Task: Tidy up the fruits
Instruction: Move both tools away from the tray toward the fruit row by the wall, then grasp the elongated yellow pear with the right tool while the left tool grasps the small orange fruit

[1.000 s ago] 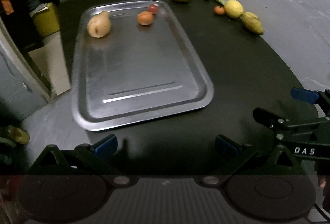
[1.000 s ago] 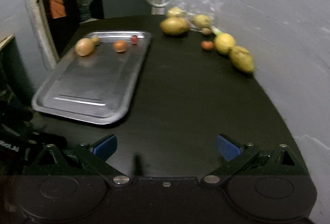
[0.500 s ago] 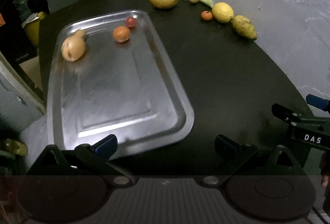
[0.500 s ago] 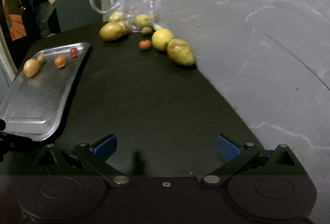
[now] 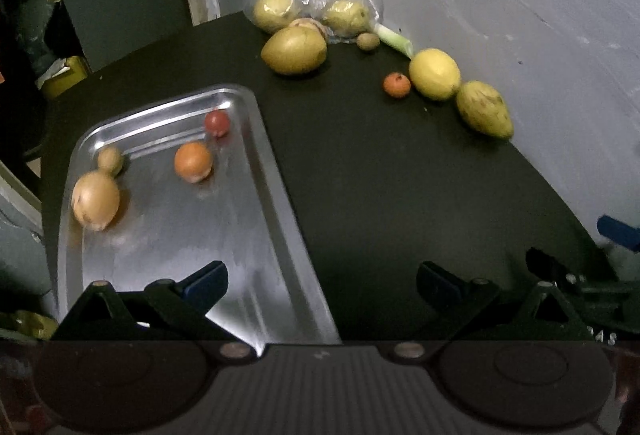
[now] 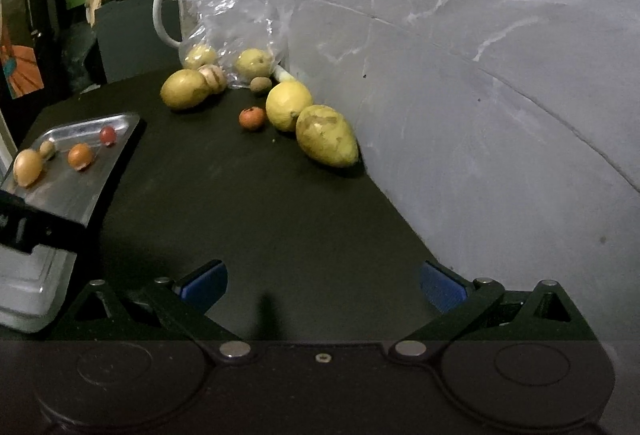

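both grippers' fingers wide apart, empty; left gripper (image 5: 322, 281) over tray (image 5: 276, 195)

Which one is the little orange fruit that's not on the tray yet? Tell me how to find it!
Find the grey wall along the far side of the black table. A row of yellow fruit lies there; look beside the round lemon, on the side nearer the tray. The small orange fruit there is far smaller than its neighbours and the only one in the row that isn't yellow.

Two low wrist views facing wall, sharing tray (image 5: 276, 195), lemon (image 6: 288, 105)
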### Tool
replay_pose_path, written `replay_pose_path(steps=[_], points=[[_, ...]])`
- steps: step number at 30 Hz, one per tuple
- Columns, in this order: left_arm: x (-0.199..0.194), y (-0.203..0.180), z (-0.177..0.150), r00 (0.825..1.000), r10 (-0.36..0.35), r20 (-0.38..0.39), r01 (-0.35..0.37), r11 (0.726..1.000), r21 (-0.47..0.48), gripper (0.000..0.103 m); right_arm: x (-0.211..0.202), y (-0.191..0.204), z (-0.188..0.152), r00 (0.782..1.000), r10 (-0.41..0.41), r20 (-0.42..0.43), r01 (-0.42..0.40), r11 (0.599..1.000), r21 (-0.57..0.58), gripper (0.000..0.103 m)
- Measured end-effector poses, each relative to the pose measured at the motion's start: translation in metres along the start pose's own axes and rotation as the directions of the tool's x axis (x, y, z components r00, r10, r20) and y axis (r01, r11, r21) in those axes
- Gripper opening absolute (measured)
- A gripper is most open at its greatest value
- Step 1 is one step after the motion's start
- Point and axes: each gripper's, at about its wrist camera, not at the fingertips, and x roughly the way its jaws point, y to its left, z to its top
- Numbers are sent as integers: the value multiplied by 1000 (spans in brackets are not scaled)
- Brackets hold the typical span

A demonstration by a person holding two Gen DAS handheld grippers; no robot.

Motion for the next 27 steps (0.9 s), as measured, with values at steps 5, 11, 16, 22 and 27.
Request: replay_pose_path(steps=[5,11,16,22,27], points=[[21,-7,27,1000,11,7,-11,1000,-9,102,22,-6,7,1000,18,1,-18,1000,20,102],[45,-16,58,999,26,21,-26,1000,2,102,42,-6,17,998,51,25,-52,998,42,102],[62,-26,84,998,33,50,-37,996,83,102,53,0,26,996,47,75,-50,998,40,102],[82,-35,110,996,24,90,-40,981,188,102,69,13,42,994,41,100,-40,999,-7,102],[96,-41,122,996,-11,91,-12,970,243,102,82,20,54,993,1,119,4,999,-43,100]])
